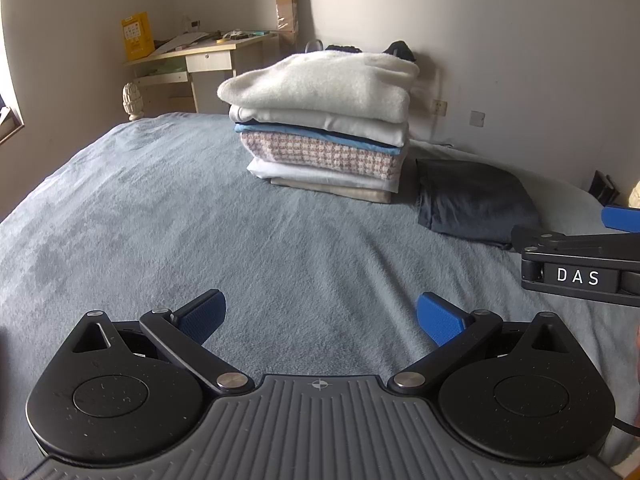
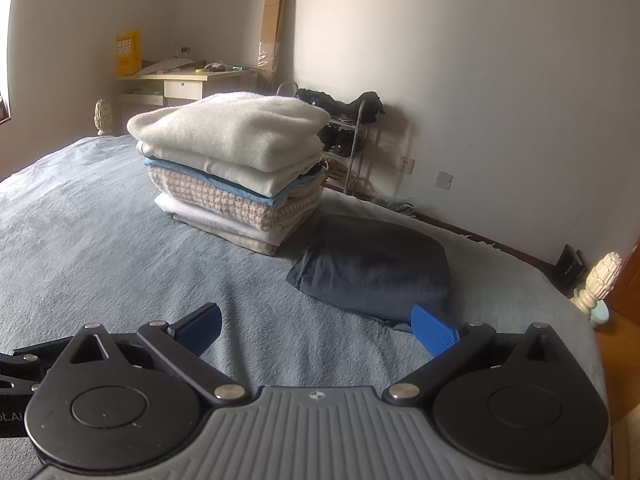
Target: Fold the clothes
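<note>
now both your grippers, left [image 1: 320, 320] and right [image 2: 316, 330], hold nothing, fingers wide apart. the dark garment [image 2: 372, 270] lies on the bed [image 2: 100, 240] beside the stack [image 2: 228, 172], ahead-right, nearer your right gripper.

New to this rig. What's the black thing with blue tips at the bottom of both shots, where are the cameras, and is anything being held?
No robot arm here: a person carries one hand-held gripper in each hand, each with a fisheye camera looking forward along its two blue-padded fingers. One picture shows the left hand-held gripper, the other the right hand-held gripper; both are open and hold nothing. On the grey-blue bed cover stands a stack of folded clothes topped by a cream fleece. Beside it lies a dark folded garment. The black part marked DAS at the left view's right edge is the other gripper, seen from the side.
</note>
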`<state>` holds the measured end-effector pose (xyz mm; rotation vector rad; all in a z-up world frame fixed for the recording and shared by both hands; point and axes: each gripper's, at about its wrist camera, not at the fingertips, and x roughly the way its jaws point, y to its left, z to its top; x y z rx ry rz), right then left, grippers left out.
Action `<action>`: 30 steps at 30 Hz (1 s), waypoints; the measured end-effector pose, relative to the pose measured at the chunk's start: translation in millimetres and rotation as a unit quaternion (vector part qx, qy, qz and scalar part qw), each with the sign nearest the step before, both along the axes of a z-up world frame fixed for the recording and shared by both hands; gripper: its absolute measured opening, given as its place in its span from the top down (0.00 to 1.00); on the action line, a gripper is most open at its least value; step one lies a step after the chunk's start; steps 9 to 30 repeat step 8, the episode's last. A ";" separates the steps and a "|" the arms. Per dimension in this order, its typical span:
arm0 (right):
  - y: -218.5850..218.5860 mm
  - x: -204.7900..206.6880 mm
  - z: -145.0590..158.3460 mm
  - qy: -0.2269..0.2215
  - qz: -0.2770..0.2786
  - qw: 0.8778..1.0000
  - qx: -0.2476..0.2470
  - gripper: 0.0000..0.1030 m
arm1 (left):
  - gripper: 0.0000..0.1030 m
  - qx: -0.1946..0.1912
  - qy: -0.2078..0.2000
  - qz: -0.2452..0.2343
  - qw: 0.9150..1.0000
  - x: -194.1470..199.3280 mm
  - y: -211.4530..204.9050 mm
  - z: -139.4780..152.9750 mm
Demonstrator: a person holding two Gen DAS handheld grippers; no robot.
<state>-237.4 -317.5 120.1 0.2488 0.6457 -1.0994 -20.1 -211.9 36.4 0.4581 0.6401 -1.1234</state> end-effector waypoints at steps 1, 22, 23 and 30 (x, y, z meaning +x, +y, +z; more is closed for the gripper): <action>0.0 0.1 0.3 0.000 0.001 1.000 0.000 0.00 | 0.00 0.000 0.000 0.000 1.000 0.1 -0.1 0.2; -1.1 0.3 0.5 0.000 0.001 1.000 -0.001 0.00 | 0.00 0.000 -0.001 -0.001 1.000 0.2 -0.4 0.6; -1.1 0.3 0.5 0.000 0.001 1.000 -0.001 0.00 | 0.00 0.000 -0.001 -0.001 1.000 0.2 -0.4 0.6; -1.1 0.3 0.5 0.000 0.001 1.000 -0.001 0.00 | 0.00 0.000 -0.001 -0.001 1.000 0.2 -0.4 0.6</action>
